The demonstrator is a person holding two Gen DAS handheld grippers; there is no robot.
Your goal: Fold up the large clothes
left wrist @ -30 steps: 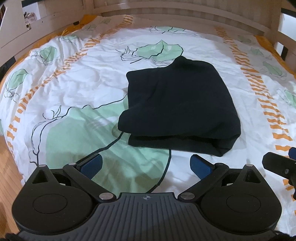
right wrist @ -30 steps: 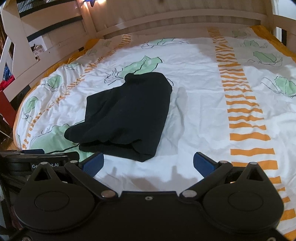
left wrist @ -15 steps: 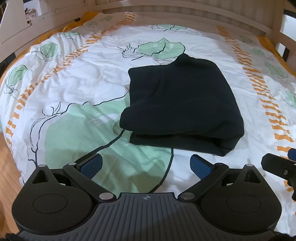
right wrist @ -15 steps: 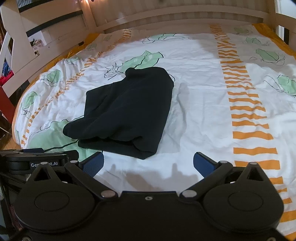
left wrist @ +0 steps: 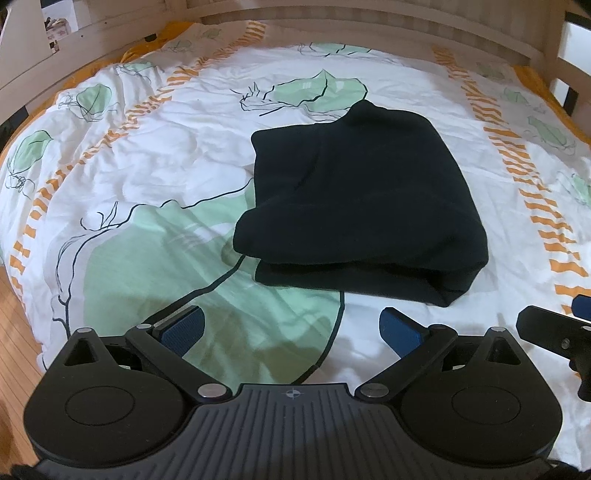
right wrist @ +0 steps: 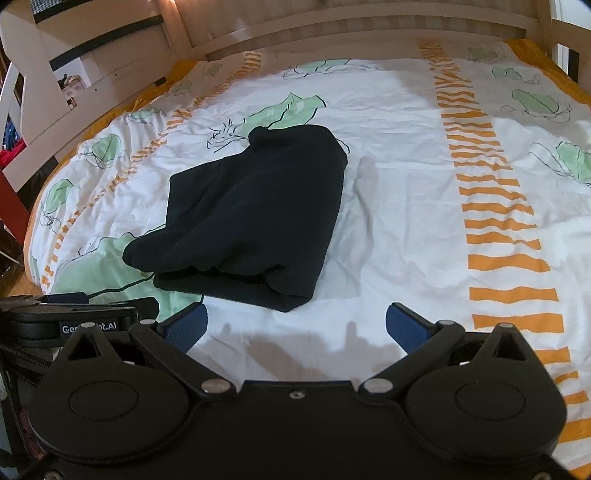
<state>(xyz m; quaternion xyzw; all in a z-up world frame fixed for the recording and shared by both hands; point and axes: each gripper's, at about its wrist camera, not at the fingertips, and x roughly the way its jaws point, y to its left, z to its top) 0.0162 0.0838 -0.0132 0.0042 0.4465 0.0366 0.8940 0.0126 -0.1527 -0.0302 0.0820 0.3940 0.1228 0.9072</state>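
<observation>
A folded black garment (left wrist: 354, 206) lies on the leaf-printed duvet (left wrist: 155, 258), nearer the bed's near edge than the wooden rail (right wrist: 332, 33) at the far edge. The left gripper (left wrist: 291, 328) and right gripper (right wrist: 295, 325) hover short of it over the near edge — fingers spread wide, nothing between them.

Folded black garment (left wrist: 364, 206) on duvet (left wrist: 147, 177)
</observation>
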